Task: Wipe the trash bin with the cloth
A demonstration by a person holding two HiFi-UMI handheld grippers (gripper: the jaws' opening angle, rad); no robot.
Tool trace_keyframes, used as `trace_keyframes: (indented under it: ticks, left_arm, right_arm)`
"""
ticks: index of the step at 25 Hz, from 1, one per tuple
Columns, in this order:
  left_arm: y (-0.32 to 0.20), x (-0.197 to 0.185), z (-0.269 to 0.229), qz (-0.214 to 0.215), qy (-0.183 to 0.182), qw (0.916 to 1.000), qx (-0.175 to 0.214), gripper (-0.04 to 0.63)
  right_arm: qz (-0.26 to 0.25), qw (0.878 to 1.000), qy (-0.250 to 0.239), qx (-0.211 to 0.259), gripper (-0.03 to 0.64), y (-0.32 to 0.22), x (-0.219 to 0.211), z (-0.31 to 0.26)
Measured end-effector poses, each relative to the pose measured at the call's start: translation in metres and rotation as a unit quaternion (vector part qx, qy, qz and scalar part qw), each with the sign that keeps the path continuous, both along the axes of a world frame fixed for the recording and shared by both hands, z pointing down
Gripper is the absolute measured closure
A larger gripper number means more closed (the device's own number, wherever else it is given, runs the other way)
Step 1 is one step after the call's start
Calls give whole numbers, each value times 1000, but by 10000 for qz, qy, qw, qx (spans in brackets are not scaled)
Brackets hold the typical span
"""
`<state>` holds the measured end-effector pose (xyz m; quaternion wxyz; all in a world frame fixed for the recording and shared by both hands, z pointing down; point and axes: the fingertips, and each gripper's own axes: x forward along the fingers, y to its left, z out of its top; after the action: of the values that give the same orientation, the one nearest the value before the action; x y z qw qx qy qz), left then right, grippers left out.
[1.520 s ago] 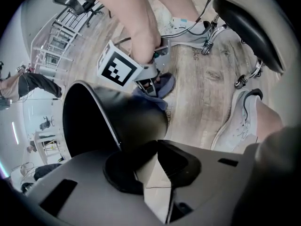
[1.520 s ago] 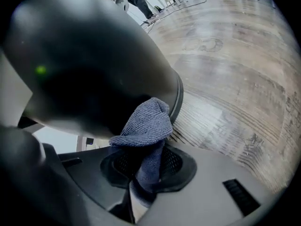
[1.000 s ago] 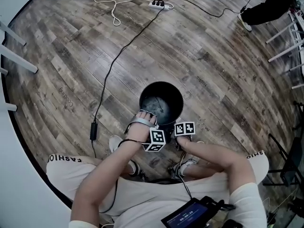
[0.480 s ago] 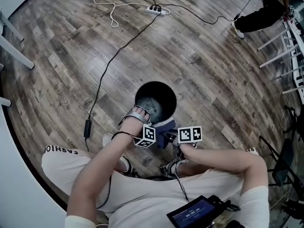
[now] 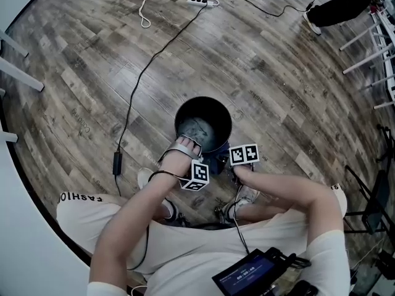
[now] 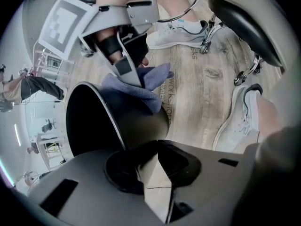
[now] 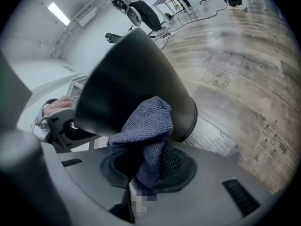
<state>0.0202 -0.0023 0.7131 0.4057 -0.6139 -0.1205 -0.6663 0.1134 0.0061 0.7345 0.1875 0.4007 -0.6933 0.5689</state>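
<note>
Nearest, at 6 o'clock in the head view, a small screen [image 5: 247,279] is seen on the lap, its figures too small to be read. Pale shorts [image 5: 92,221] are printed with "FASHION" along the hem, seen upside down. Just beyond the knees the trash bin [image 5: 216,111] is set on the floor [image 5: 265,73], close to the view's centre. It is black, round and glossy, tapered toward its base, and pale grey streaks are seen on its inner bottom. At the bin's 7 o'clock the left gripper [image 6: 157,149] is placed over the rim. Its jaws have just been closing and are now drawn in narrow, with the bin's thin wall nipped at their tips. At the bin's 5 o'clock the right gripper [image 7: 141,173] is clamped on the cloth [image 7: 146,121], a blue-grey, coarsely woven piece that is bunched up and pressed against the outer wall. White shoes [image 6: 178,32] are planted beside the bin. Lettering is stamped on several of the grey-brown planks but cannot be read with certainty. A black cable [image 5: 145,79] is run from 8 o'clock to a power strip [image 5: 203,1] at 12 o'clock, and another person's dark trouser leg [image 5: 342,5] is seen at 2 o'clock.
</note>
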Motion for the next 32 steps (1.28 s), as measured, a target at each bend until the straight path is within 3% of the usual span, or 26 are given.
trace_keyframes:
  ticks: [6, 13, 18, 22, 27, 32]
  left_arm:
    - [-2, 4, 0, -66, 20, 10000, -46, 499]
    - [-3, 11, -1, -295, 141, 9994, -109, 499]
    - [-4, 18, 1, -414, 271, 9987, -125, 490]
    - [0, 16, 1, -391, 305, 9986, -188, 478]
    - [-5, -5, 2, -396, 21, 9988, -280, 382]
    - [-20, -15, 0, -2, 75, 9999, 122, 384]
  right_arm:
    - [-365, 9991, 183, -91, 541, -4, 3, 62]
    - [-93, 9984, 343, -443, 541, -7, 10, 135]
    - [476, 9949, 401, -797, 541, -9, 23, 141]
    - [306, 9947, 613, -764, 541, -12, 28, 108]
    - [341, 9962, 392, -695, 541, -2, 31, 42]
    - [224, 9987, 205, -402, 541, 20, 18, -31]
